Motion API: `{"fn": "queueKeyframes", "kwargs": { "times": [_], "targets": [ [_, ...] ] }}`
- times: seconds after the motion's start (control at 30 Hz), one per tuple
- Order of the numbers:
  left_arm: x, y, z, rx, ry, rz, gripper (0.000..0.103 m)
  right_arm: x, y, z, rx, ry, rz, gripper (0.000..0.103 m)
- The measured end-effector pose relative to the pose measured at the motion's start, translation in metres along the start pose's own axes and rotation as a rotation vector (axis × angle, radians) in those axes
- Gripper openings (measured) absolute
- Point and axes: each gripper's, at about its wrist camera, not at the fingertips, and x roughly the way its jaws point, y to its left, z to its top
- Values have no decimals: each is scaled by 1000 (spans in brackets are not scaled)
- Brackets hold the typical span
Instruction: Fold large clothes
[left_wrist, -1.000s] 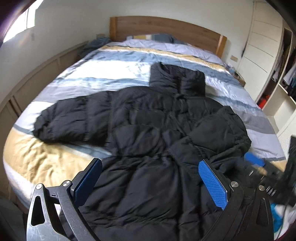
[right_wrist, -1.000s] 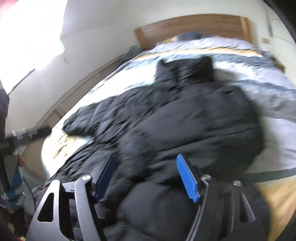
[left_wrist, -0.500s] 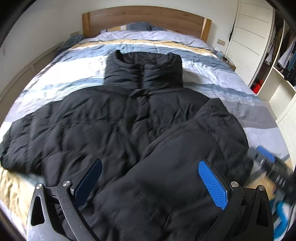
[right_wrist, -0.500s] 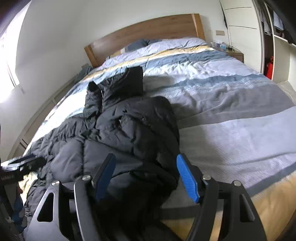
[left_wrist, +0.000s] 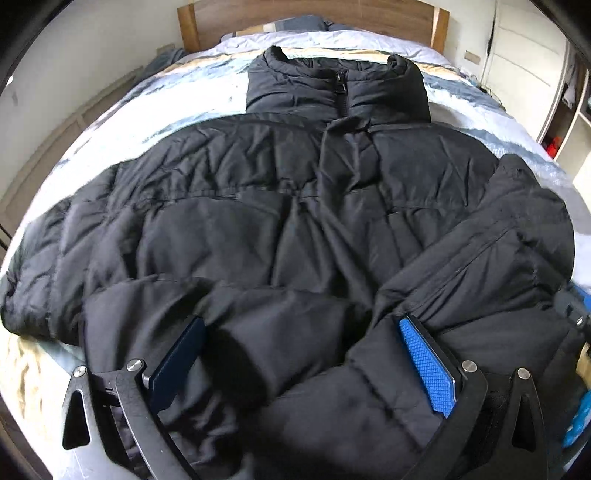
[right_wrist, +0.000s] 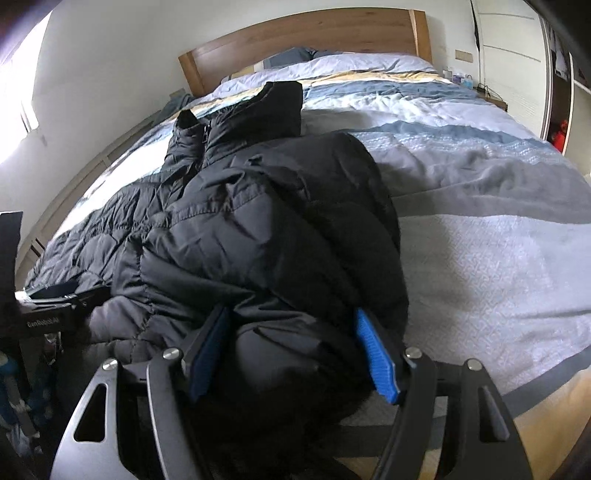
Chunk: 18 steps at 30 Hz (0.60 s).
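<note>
A large black puffer jacket (left_wrist: 288, 206) lies front-up on the striped bed (left_wrist: 122, 122), collar toward the headboard. Its right sleeve is folded in over the body (left_wrist: 509, 236); the left sleeve stretches out to the left (left_wrist: 40, 280). My left gripper (left_wrist: 303, 354) is open, its blue pads either side of the jacket's lower hem. In the right wrist view the jacket (right_wrist: 258, 206) fills the middle, and my right gripper (right_wrist: 291, 350) is open with a bulge of the folded sleeve between its pads (right_wrist: 376, 354).
The wooden headboard (right_wrist: 306, 33) and pillows are at the far end. White wardrobe doors and open shelves (left_wrist: 535, 55) stand on the right. The bed's right half (right_wrist: 480, 192) is bare bedding. The left gripper's body shows at the right wrist view's left edge (right_wrist: 40, 317).
Both grippers have moved lower and closer onto the jacket's hem end. The right sleeve stays folded over the body. The left view has swung to centre on the jacket.
</note>
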Motion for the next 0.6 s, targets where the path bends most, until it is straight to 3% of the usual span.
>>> {"fn": "queueKeyframes", "kwargs": {
  "times": [0.1, 0.2, 0.3, 0.37, 0.6],
  "targets": [
    [-17, 7, -5, -9, -33, 10, 103, -23, 5, 1, -7, -37, -29, 68],
    [-27, 9, -11, -7, -46, 15, 103, -39, 22, -4, -38, -61, 2, 68],
    [-20, 10, -16, 9, 17, 41, 103, -30, 31, -15, -58, -3, -9, 68],
    [-25, 14, -19, 6, 17, 47, 102, -26, 27, -24, -30, 40, -27, 68],
    [-88, 46, -35, -57, -82, -12, 102, -83, 35, -43, 28, -6, -31, 68]
  ]
}}
